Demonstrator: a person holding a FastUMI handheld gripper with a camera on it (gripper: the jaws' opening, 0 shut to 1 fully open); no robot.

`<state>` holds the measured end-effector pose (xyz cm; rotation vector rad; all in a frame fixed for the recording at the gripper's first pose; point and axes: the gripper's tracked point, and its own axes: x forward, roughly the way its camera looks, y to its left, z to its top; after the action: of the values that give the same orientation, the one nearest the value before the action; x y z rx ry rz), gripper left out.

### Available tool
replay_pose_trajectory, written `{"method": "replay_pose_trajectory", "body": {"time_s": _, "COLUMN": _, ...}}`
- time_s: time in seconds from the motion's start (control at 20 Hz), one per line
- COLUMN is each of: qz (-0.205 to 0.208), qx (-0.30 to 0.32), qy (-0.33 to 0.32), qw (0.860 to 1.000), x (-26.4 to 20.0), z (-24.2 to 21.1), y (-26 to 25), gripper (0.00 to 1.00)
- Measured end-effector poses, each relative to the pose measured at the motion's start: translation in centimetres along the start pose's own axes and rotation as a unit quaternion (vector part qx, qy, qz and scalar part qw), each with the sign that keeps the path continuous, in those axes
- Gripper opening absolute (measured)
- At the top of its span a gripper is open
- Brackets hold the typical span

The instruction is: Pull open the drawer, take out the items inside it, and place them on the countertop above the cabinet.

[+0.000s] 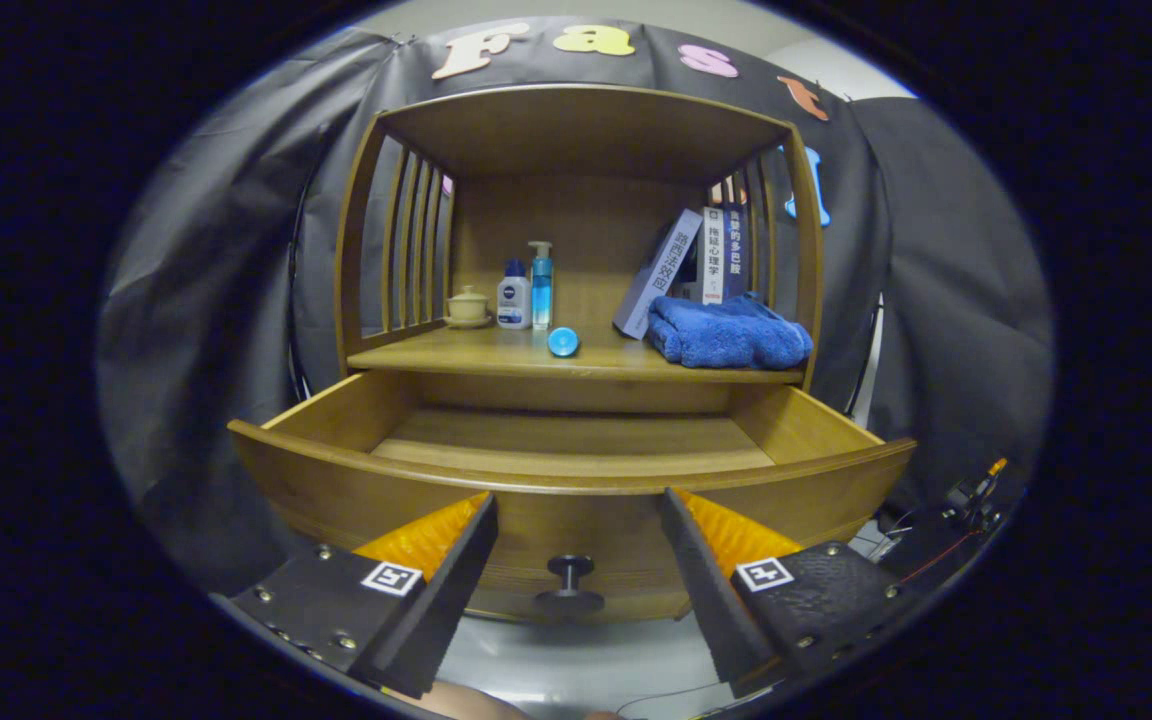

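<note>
While the drawer [576, 455] stands pulled out under the tabletop [496, 352], tongs [576, 520] spread, empty, just above its knob [570, 580]. Visible drawer floor bare; tilt down and check the near corners before reaching in.

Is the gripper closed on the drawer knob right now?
No. The gripper is open, its fingers spread apart on either side of the knob without touching it, and the drawer is pulled out.

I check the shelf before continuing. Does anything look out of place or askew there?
Two things. A small blue round cap lies loose near the shelf's front edge, apart from the bottles. One book leans tilted against the upright ones. The gripper is open before the drawer knob.
</note>
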<state>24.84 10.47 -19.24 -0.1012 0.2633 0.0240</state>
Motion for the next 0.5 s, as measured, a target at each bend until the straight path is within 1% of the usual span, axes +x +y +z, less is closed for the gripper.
{"method": "replay_pose_trajectory", "body": {"time_s": 0.2, "qz": 0.004, "qx": 0.001, "qy": -0.011, "qw": 1.000, "x": 0.9, "z": 1.1, "y": 0.0, "gripper": 0.99}}
{"method": "replay_pose_trajectory", "body": {"time_s": 0.25, "qz": 0.004, "qx": -0.004, "qy": 0.002, "qw": 1.000, "x": 1.3, "z": 0.4, "y": 0.0, "gripper": 0.99}}
{"method": "replay_pose_trajectory", "body": {"time_s": 0.3, "qz": 0.003, "qx": -0.005, "qy": -0.011, "qw": 1.000, "x": 1.6, "z": 1.4, "y": 0.0, "gripper": 0.99}}
{"method": "replay_pose_trajectory", "body": {"time_s": 0.35, "qz": 0.002, "qx": -0.007, "qy": -0.001, "qw": 1.000, "x": 2.1, "z": 0.8, "y": 0.2, "gripper": 0.99}}
{"method": "replay_pose_trajectory", "body": {"time_s": 0.5, "qz": -0.004, "qx": -0.005, "qy": -0.005, "qw": 1.000, "x": 4.0, "z": 1.6, "y": 0.4, "gripper": 0.99}}
